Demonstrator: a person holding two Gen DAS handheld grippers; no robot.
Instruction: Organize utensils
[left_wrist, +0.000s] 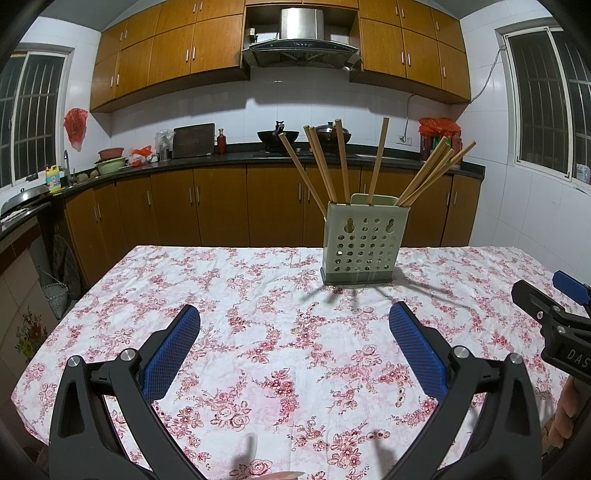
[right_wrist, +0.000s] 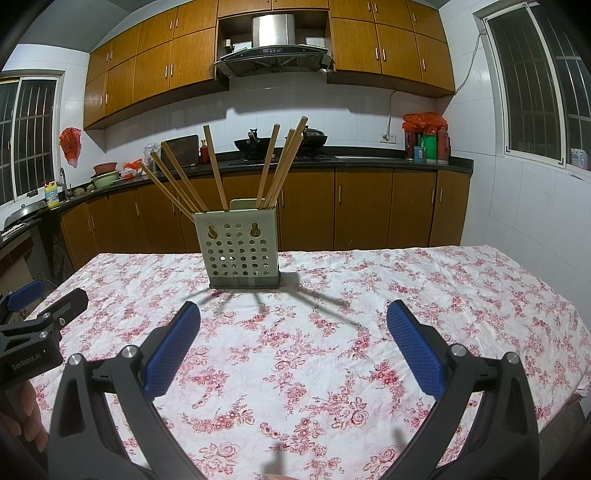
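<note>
A pale green perforated utensil holder (left_wrist: 364, 243) stands upright on the far half of the floral tablecloth (left_wrist: 258, 332); it also shows in the right wrist view (right_wrist: 240, 247). Several wooden chopsticks (left_wrist: 341, 162) stand in it, fanned out left and right, and show in the right wrist view too (right_wrist: 216, 166). My left gripper (left_wrist: 295, 332) is open and empty above the cloth, short of the holder. My right gripper (right_wrist: 293, 328) is open and empty, also short of the holder. Each gripper shows at the edge of the other's view, the right one in the left wrist view (left_wrist: 554, 306) and the left one in the right wrist view (right_wrist: 37, 314).
The table's far edge (left_wrist: 295, 246) faces brown lower cabinets (left_wrist: 221, 206). A dark counter (left_wrist: 240, 157) carries woks, a cutting board and bottles. The table's right edge (right_wrist: 576, 332) drops off near the right gripper.
</note>
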